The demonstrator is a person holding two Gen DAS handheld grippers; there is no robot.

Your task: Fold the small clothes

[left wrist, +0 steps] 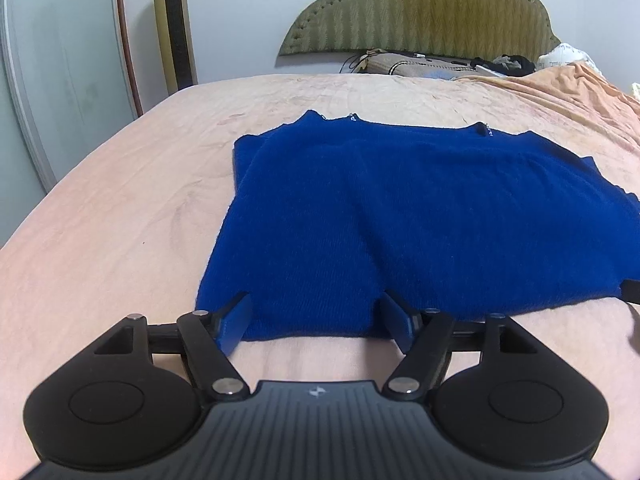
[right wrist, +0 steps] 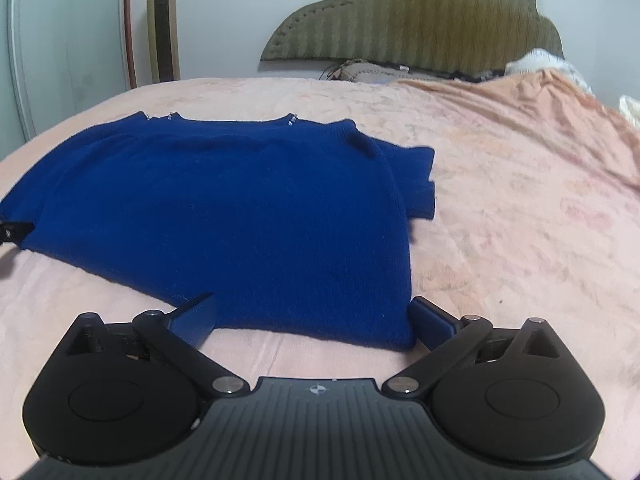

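A blue knitted sweater (left wrist: 400, 208) lies flat on the pink bed, neckline away from me and sleeves folded in; it also shows in the right wrist view (right wrist: 224, 208). My left gripper (left wrist: 316, 320) is open, its blue fingers straddling the hem near the sweater's left bottom corner. My right gripper (right wrist: 316, 316) is open, its fingers straddling the hem at the right bottom corner. The right gripper's edge shows in the left view (left wrist: 632, 292), the left gripper's in the right view (right wrist: 12, 232).
The pink bedsheet (left wrist: 120, 220) covers a wide bed. A green headboard (left wrist: 420, 12) with pillows and clutter (left wrist: 440, 66) stands at the far end. A gold tower fan (left wrist: 174, 24) and a wardrobe door (left wrist: 48, 60) stand at the left. A bunched orange blanket (right wrist: 540, 100) lies at the right.
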